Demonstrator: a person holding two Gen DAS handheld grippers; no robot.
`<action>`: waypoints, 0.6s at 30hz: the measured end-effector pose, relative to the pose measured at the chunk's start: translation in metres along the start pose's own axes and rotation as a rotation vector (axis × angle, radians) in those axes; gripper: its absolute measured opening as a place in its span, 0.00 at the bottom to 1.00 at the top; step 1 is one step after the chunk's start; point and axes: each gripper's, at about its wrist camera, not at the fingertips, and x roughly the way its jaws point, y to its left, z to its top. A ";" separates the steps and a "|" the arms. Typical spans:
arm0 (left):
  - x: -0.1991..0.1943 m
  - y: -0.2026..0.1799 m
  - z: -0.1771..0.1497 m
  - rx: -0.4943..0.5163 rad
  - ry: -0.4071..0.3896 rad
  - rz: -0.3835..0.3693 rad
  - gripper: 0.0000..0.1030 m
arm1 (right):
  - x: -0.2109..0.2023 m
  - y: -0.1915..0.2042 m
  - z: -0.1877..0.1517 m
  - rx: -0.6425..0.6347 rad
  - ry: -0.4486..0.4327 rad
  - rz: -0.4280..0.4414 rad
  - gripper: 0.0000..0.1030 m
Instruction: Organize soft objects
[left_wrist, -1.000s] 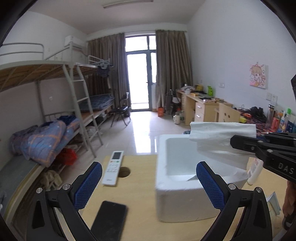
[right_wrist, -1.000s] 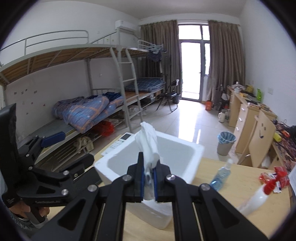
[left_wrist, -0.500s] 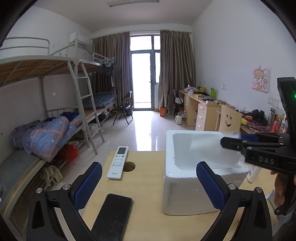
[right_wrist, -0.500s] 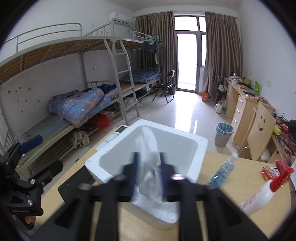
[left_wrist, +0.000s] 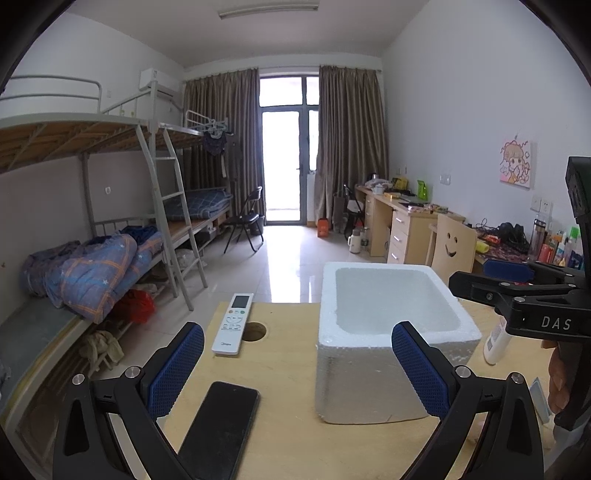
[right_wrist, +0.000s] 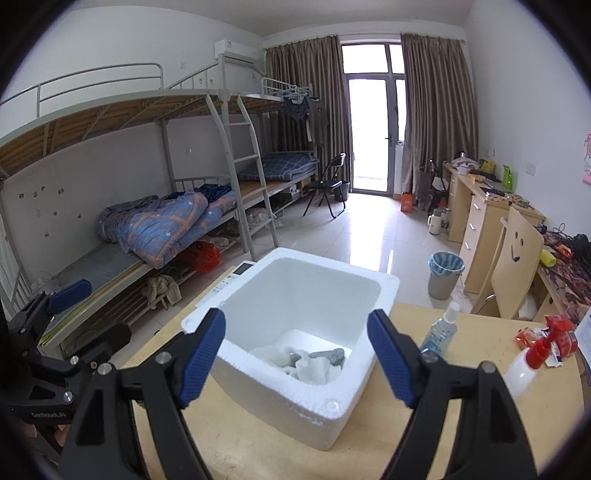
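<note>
- right gripper (right_wrist: 296, 352) hangs right over the near rim of the white foam box (right_wrist: 280, 384). Its jaws are spread wide and opening at this moment. Nothing is pinched between the blue pads (right_wrist: 201, 356), they're just in the air either side of the box's near wall
- left gripper (left_wrist: 297, 369) is wide open too, with nothing in it. It sits on the near-left side of the box, one pad in front of the box's near right corner, not clearly touching it
- down in the bottom of the box there's a white crumpled cloth (right_wrist: 314, 365), lying loose, with a grey soft thing (right_wrist: 330, 355) right behind it, touching or nearly so
- the box sits on a light wooden table (left_wrist: 284, 435)
- left of the box, on the near side, a black phone (left_wrist: 218, 424) lies flat
- further back on that same left side is a white remote (left_wrist: 233, 323) beside a round hole in the tabletop
- right of the box: a small blue spray bottle (right_wrist: 441, 328) stands just beside it, and a white bottle with a red trigger (right_wrist: 532, 360) lies tilted further out
- beyond the box, across the floor, there's a bin with a blue liner (right_wrist: 445, 275)
</note>
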 end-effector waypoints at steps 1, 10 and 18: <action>-0.003 -0.001 0.000 0.002 -0.005 0.000 0.99 | -0.004 0.000 -0.001 0.004 -0.010 -0.003 0.80; -0.035 -0.012 -0.008 0.002 -0.034 -0.033 0.99 | -0.034 -0.007 -0.015 0.088 -0.041 0.025 0.82; -0.070 -0.021 -0.014 0.010 -0.073 -0.044 0.99 | -0.075 0.001 -0.027 0.082 -0.101 0.000 1.00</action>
